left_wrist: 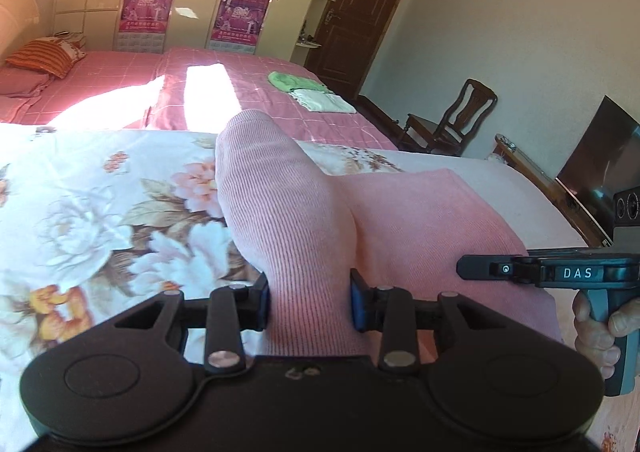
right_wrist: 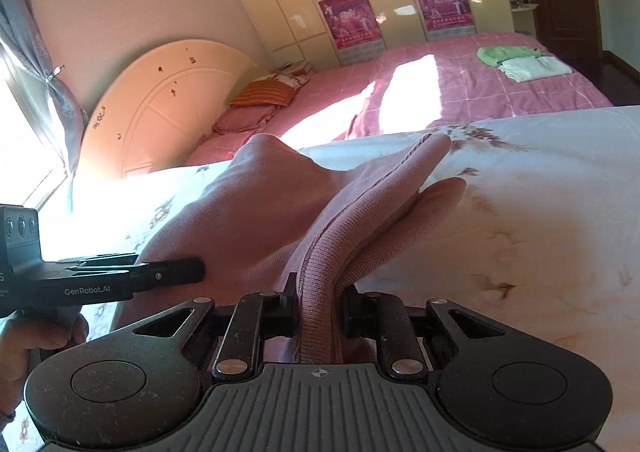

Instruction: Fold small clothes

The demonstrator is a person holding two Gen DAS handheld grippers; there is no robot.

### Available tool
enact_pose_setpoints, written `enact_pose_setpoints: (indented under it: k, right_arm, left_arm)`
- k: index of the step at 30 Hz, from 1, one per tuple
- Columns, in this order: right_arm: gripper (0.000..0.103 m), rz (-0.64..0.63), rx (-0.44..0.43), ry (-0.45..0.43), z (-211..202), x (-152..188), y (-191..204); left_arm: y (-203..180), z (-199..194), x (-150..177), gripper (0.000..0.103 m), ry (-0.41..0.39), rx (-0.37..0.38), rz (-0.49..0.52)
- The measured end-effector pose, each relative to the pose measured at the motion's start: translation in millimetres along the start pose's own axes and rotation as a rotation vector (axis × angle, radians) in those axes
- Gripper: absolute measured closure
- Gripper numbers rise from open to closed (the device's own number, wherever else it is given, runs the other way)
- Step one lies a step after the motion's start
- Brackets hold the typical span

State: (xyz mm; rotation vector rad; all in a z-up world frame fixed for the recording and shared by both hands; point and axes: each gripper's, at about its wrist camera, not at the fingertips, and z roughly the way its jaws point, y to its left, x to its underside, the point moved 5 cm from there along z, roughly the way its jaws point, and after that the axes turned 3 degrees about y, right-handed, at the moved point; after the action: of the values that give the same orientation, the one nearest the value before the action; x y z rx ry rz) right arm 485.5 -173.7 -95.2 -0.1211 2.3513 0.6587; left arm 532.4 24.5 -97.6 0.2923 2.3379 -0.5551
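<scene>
— What have the grippers got?
— The left gripper (left_wrist: 310, 302) pinches a ribbed fold of the pink knit garment (left_wrist: 420, 212); the right gripper (right_wrist: 320, 306) is clamped on its stitched hem.
— Where's the garment?
— Raised off the floral bedsheet (left_wrist: 80, 192), near a green and a white folded cloth (left_wrist: 298, 81) on the pink bedspread (left_wrist: 248, 92).

We read "DAS" on the right hand-held gripper (left_wrist: 472, 268) and "GenRobot.AI" on the left hand-held gripper (right_wrist: 192, 270); the wardrobe posters (right_wrist: 348, 18) show "2010".
</scene>
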Motion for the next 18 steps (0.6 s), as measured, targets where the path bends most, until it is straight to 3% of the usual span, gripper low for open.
enact_pose_setpoints:
  k: [7, 11, 14, 16, 18]
  right_arm:
    - [0.085, -0.022, -0.105, 0.059, 68.4, 17.1, 74.5]
    - [0.085, -0.025, -0.143, 0.105, 102.6, 33.2, 103.9]
    - [0.085, 0.002, -0.110, 0.152, 122.7, 52.0, 98.8]
    - [0.085, 0.073, -0.093, 0.179, 132.6, 63.8, 82.1]
    - [0.085, 0.159, -0.129, 0.169, 132.3, 68.0, 64.5]
  left_arm:
    - [93.2, -63.6, 35.1, 0.068, -0.009, -0.066, -0.105]
    - [132.6, -81.4, 60.0, 0.068, -0.007, -0.076, -0.170]
    - [151.2, -73.0, 80.7, 0.065, 0.015, -0.051, -0.222]
    - [158.6, -69.0, 90.6, 0.058, 0.000, -0.033, -0.256]
    - [162.9, -68.5, 95.7, 0.045, -0.018, -0.032, -0.285]
